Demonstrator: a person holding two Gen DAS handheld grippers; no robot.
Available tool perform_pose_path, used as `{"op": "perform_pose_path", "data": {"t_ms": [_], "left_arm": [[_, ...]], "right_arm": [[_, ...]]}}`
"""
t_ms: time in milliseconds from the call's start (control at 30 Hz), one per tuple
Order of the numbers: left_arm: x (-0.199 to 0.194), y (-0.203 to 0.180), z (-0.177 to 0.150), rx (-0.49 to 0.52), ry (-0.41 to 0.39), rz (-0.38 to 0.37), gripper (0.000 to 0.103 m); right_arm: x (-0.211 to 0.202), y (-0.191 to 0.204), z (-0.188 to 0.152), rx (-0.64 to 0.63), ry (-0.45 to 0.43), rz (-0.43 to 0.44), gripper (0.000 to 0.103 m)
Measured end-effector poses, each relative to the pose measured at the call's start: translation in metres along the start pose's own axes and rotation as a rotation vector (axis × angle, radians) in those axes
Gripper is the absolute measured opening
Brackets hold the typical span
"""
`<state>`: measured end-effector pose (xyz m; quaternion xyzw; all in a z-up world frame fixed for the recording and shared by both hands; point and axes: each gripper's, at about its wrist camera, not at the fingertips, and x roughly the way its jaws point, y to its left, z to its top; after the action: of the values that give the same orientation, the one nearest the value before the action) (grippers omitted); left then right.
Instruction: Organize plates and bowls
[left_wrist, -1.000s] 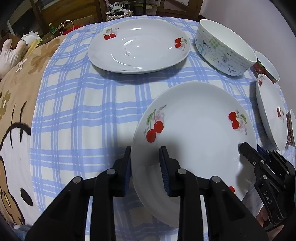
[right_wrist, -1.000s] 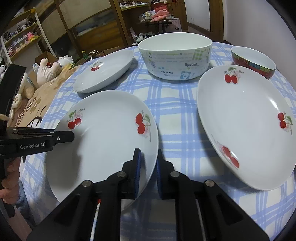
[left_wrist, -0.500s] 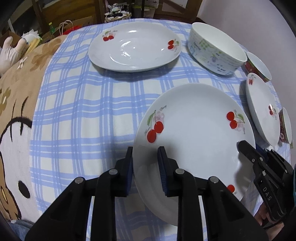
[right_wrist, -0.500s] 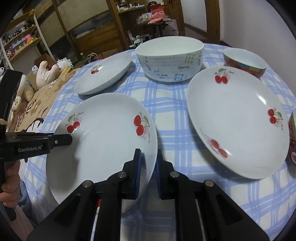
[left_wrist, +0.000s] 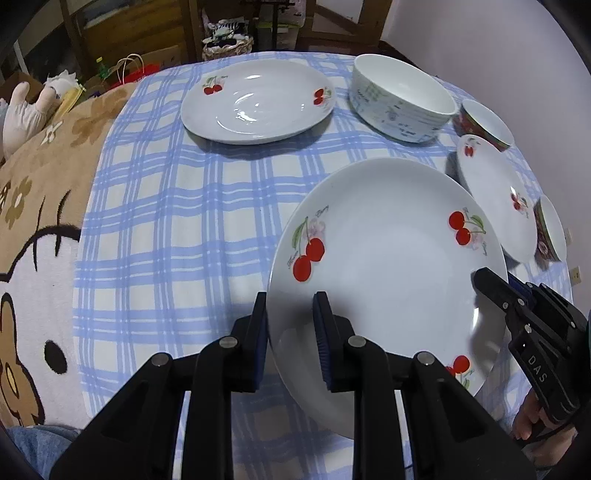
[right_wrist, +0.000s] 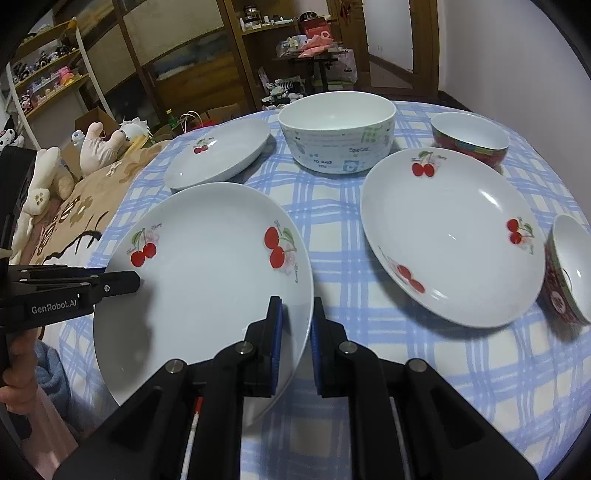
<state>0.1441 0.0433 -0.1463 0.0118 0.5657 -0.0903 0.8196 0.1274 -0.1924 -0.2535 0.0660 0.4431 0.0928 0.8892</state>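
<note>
A white cherry-print plate (left_wrist: 388, 266) is held above the checked table by both grippers. My left gripper (left_wrist: 290, 325) is shut on its left rim; it also shows in the right wrist view (right_wrist: 122, 282). My right gripper (right_wrist: 295, 328) is shut on the plate's (right_wrist: 207, 273) right rim; it also shows in the left wrist view (left_wrist: 491, 284). A second cherry plate (left_wrist: 258, 101) lies at the back left. A third cherry plate (right_wrist: 450, 232) lies at the right. A large white printed bowl (right_wrist: 338, 129) stands at the back.
Two small red-patterned bowls stand at the right, one at the back (right_wrist: 471, 136) and one near the edge (right_wrist: 569, 269). A blue checked cloth (left_wrist: 177, 221) covers the table. A cartoon blanket (left_wrist: 33, 206) and plush toys (right_wrist: 99, 147) lie left of it.
Both grippers have lifted the held plate higher and pulled back a little. More of the table and room beyond now shows. The other dishes have not moved.
</note>
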Motion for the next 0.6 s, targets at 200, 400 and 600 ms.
{"op": "perform_pose_path", "data": {"t_ms": [200,400,600], "left_arm": [[-0.008,-0.006,-0.008,0.022,-0.002,0.010,0.023],[-0.010,-0.009,-0.013,0.035,0.010,0.026,0.022],[-0.005,-0.011,-0.018,0.042,0.039,0.045,0.022]], "right_arm": [[-0.011,0.000,-0.007,-0.007,0.002,-0.005,0.015],[-0.018,0.003,-0.014,-0.019,0.009,-0.015,0.015],[-0.019,0.003,-0.018,-0.016,0.018,-0.016,0.015]]}}
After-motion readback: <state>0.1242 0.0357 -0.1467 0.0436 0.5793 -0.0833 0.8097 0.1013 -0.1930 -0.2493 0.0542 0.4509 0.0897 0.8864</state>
